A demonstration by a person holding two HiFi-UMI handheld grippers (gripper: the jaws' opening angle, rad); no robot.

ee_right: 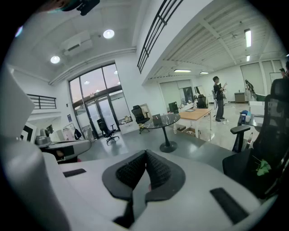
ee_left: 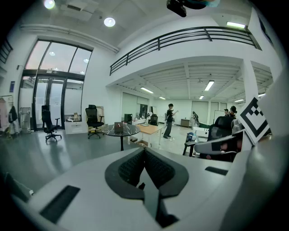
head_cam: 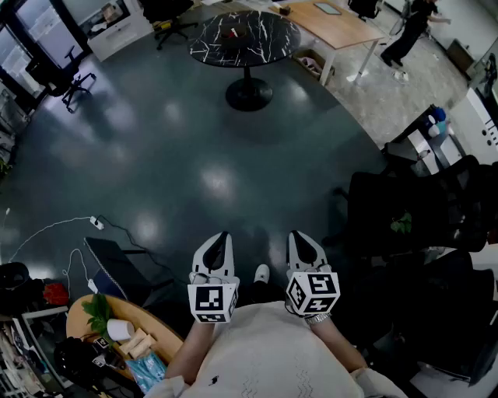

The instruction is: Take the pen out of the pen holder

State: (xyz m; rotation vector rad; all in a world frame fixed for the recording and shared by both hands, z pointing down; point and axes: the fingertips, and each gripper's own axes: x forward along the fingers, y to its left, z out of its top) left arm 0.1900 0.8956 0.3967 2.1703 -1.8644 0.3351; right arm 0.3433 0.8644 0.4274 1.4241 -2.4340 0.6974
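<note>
Down at the lower left of the head view, a white cup sits on a small round wooden table. It is pale, plain and tipped over toward the left. It is the only holder-like thing here, but it is too small to tell whether it is the holder or whether anything stands in it. Just beside it lie some light wooden blocks, with a green plant behind and a blue packet at the near edge.

Both tools are well apart from that table, held up in front of the person's chest. The left gripper is clenched: its own view shows the dark ribbed pads pressed tip to tip with nothing between them. The right gripper is the same, pads meeting and empty. A white shoe shows between the two.

Beyond them is open dark floor, with a white cable trailing at the left. Further out are a black marble round table, a wooden desk and a black office chair. A person stands at the top right.
</note>
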